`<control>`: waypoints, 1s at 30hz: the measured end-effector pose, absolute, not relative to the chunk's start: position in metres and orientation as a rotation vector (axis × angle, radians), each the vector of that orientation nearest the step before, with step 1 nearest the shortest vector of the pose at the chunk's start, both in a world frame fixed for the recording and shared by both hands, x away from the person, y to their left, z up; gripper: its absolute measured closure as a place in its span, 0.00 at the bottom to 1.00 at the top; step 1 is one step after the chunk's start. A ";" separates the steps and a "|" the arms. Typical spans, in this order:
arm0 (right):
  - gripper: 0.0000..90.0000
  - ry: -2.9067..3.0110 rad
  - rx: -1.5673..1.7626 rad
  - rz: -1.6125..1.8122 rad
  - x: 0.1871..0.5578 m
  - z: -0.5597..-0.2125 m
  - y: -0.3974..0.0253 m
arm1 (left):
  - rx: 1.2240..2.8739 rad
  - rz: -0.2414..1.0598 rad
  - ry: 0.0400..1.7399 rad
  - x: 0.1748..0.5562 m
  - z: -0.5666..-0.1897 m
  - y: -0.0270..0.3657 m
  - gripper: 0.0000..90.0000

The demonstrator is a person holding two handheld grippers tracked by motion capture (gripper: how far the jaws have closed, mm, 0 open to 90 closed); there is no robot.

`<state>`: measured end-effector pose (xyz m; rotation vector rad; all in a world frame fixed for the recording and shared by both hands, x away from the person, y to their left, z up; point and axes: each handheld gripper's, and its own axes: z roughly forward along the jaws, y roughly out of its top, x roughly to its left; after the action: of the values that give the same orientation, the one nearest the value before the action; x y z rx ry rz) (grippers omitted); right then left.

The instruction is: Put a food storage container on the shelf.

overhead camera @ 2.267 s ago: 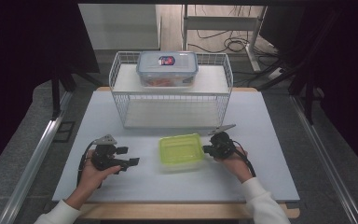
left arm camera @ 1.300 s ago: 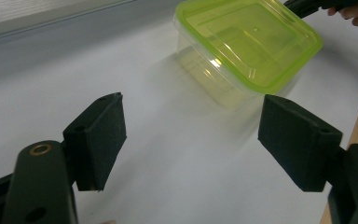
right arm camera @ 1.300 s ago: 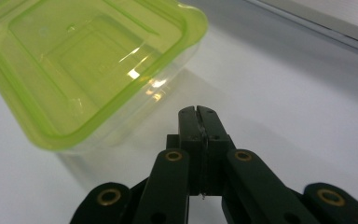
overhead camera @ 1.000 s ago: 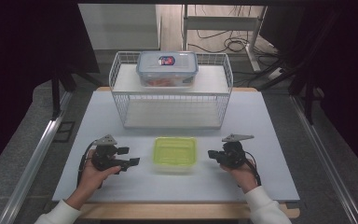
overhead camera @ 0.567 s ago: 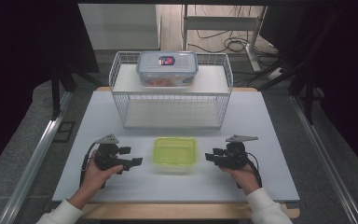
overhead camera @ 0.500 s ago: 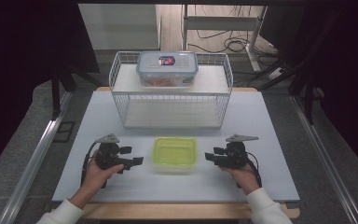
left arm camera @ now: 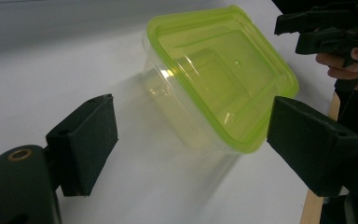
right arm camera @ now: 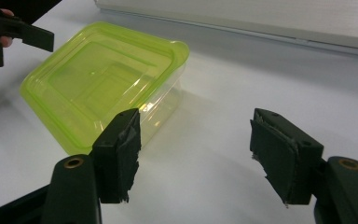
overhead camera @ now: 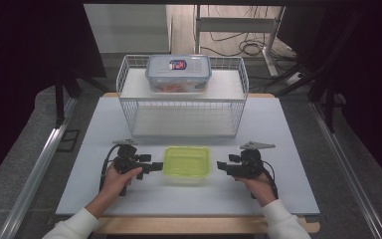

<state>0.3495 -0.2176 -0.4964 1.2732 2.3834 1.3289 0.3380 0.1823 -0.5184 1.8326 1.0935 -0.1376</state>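
A clear plastic container with a lime-green lid (overhead camera: 186,162) sits upright on the white table (overhead camera: 288,134) near its front edge, between my two grippers. My left gripper (overhead camera: 151,167) lies just left of it, open, pointing at its side. My right gripper (overhead camera: 222,166) lies a little off its right side, also open. In the left gripper view the container (left arm camera: 219,79) is ahead of the wide-apart jaws of my left gripper (left arm camera: 196,140), untouched. In the right gripper view the container (right arm camera: 102,84) lies ahead and left of my right gripper (right arm camera: 198,151), with nothing between the pads.
A white wire basket (overhead camera: 181,102) stands at the back middle of the table, and a clear lidded box (overhead camera: 178,72) holding reddish contents rests on it. The other gripper (left arm camera: 335,28) shows beyond the container in the left gripper view.
My right gripper let go of the container and drew back to the right. The container now sits straight. My left gripper edged right, closer to the container's side.
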 end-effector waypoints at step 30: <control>0.41 2.418 1.315 1.401 0.358 -0.501 -0.199 | 1.851 -0.157 1.130 0.357 -0.529 0.163 0.60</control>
<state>0.3579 -0.1987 -0.5005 1.3147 2.4182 1.4013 0.3568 0.1625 -0.5288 1.8505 1.1299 -0.1568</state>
